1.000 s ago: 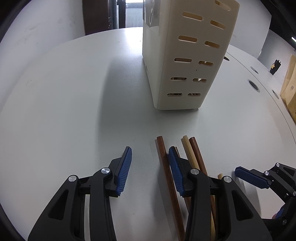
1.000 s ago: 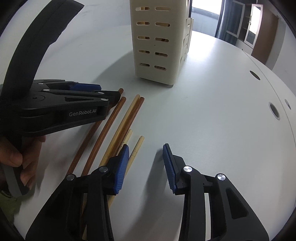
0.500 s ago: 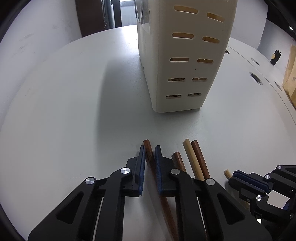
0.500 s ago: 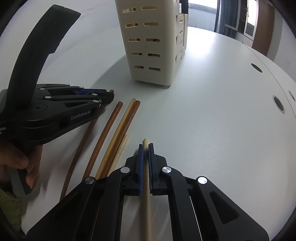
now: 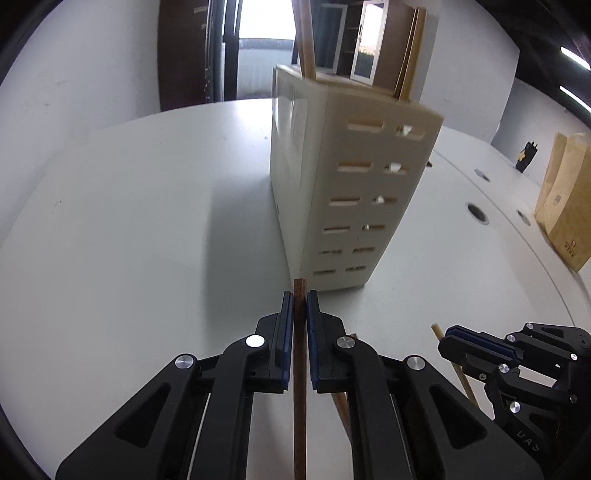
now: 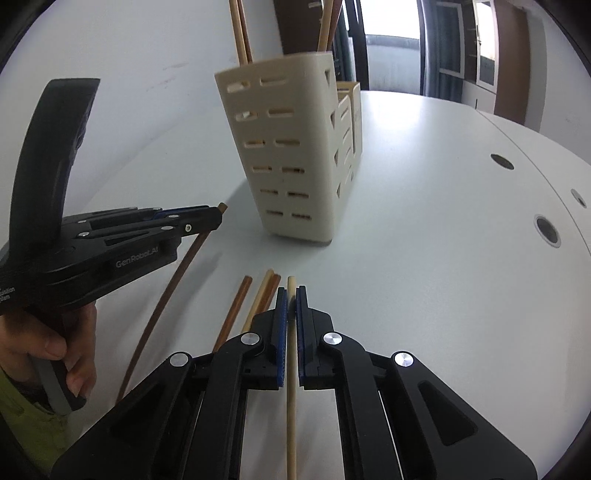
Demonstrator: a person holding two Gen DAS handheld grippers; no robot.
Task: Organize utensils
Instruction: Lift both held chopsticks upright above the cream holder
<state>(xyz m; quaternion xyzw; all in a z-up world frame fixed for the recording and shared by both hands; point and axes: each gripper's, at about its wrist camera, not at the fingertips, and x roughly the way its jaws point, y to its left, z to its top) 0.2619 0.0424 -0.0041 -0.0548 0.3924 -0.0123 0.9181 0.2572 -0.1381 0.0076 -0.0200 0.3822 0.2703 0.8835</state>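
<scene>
Dark brown wood shows between the blue pads of the left tongs (image 5: 299, 295), which are clamped on a dark chopstick (image 5: 299, 387) whose tip pokes out just past the pads and points at the foot of the cream slotted utensil holder (image 5: 347, 192). In the right wrist view that chopstick (image 6: 166, 295) slants from the left tongs (image 6: 218, 216) down toward the near edge of the white tabletop (image 6: 424, 258), lifted at its gripped end. The right tongs (image 6: 291, 295) are closed on a pale bamboo chopstick (image 6: 291, 387), which runs straight back between the pads with its tip just beyond them. Just left of the right tongs, three more chopsticks (image 6: 255, 306) lie side by side on the tabletop, two reddish brown and one pale. The holder (image 6: 291, 155) stands upright toward the middle of the tabletop, well ahead of both tongs, with several chopsticks already standing in it (image 6: 240, 29). A hand (image 6: 55, 350) grips the handle of the left tool. Brown paper bags (image 5: 565, 199) stand at the far right edge of the tabletop
</scene>
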